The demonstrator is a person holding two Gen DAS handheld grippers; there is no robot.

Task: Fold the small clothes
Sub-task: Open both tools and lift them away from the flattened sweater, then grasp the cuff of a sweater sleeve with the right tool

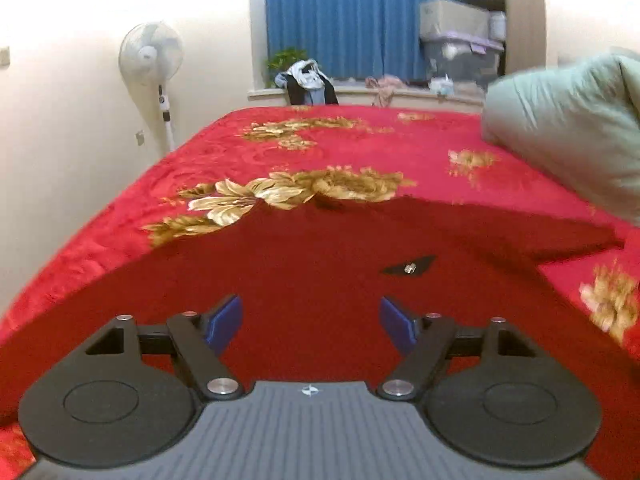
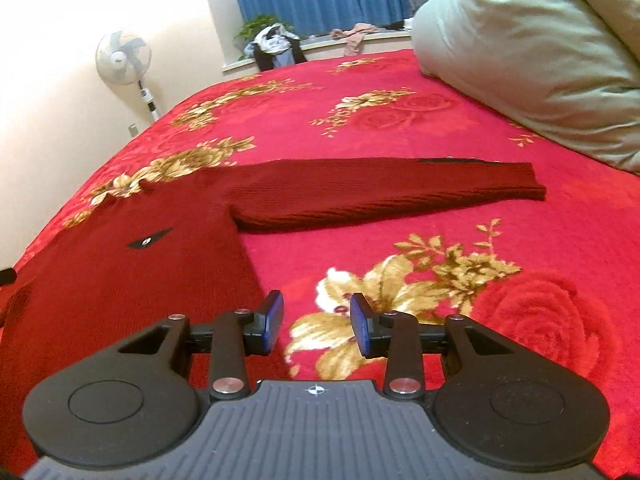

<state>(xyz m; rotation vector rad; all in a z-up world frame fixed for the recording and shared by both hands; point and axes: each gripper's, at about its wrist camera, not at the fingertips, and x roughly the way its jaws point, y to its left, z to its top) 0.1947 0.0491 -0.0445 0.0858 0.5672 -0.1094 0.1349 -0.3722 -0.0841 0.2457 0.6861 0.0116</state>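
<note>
A dark red knitted sweater (image 1: 320, 264) lies flat on the red flowered bedspread (image 1: 360, 148), with a small black logo patch (image 1: 409, 267) on its chest. My left gripper (image 1: 311, 318) hovers over the sweater's body, jaws wide open, nothing between the blue pads. In the right wrist view the sweater (image 2: 120, 280) spreads at the left and one sleeve (image 2: 392, 192) stretches out to the right across the bedspread (image 2: 400, 92). My right gripper (image 2: 317, 322) stands partly open just right of the sweater's side edge, above a gold flower, with nothing in it.
A pale green duvet (image 2: 528, 48) is heaped at the right of the bed, also the duvet (image 1: 568, 128) in the left view. A standing fan (image 1: 154, 60) is by the left wall. Clothes (image 1: 306, 84) and boxes (image 1: 456, 36) sit at the blue-curtained window.
</note>
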